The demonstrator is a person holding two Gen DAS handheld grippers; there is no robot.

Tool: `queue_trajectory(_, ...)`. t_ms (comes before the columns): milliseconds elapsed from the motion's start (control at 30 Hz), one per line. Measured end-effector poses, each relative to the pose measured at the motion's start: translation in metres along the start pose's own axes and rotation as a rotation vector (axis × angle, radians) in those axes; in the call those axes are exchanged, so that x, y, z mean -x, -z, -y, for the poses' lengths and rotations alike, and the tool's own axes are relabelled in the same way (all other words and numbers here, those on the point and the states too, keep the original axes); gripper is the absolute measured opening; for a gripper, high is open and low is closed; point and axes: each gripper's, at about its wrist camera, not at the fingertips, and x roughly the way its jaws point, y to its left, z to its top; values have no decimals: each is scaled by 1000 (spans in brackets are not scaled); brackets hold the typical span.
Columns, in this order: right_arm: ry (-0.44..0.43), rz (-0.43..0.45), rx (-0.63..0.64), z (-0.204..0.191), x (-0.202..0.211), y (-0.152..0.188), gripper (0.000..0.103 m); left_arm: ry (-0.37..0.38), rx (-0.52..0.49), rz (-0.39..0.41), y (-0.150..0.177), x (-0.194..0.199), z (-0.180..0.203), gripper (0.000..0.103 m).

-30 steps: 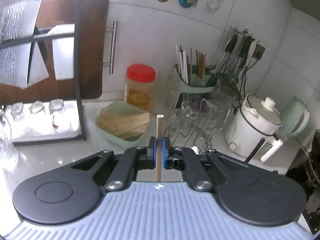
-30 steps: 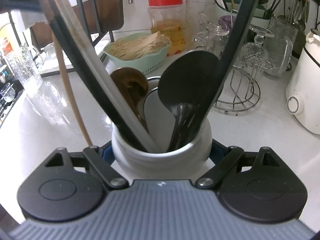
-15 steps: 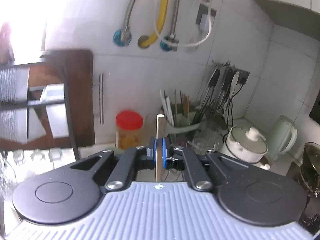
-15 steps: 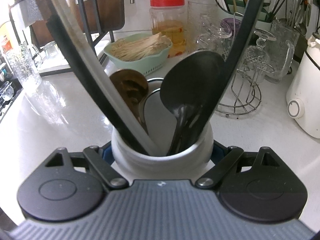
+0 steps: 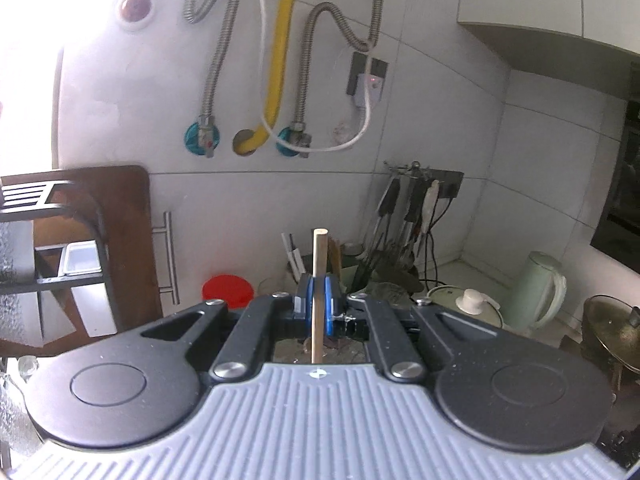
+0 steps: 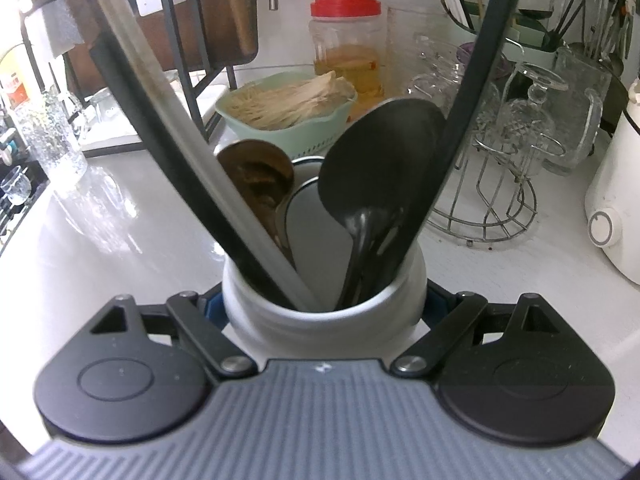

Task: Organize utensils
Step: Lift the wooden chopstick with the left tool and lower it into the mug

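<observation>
Left wrist view: the left gripper (image 5: 318, 306) is clamped on a thin, pale wooden stick handle (image 5: 319, 276), held upright above the bench; it should be kept vertical.

Right wrist view: the right gripper (image 6: 322, 308) is clamped around the white ceramic utensil crock (image 6: 320, 312), standing on the white bench (image 6: 120, 240) and best kept steady.

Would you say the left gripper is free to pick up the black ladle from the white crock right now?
Probably not: the left gripper is shut on a wooden stick, so it has no free jaws for the black ladle in the white crock.
</observation>
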Motion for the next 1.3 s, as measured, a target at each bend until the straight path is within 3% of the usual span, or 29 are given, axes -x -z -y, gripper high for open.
queue_trajectory(267, -20, 8, 13, -6, -8, -6, 92, 32, 2, -51, 4, -6, 5, 7)
queue_trajectory(667, -60, 24, 39, -4, -16, -12, 92, -25, 64, -164, 33, -31, 4, 7)
queue_trajectory(1300, -93, 40, 73, -1, -19, -13, 92, -6, 54, -476, 64, -90, 15, 7)
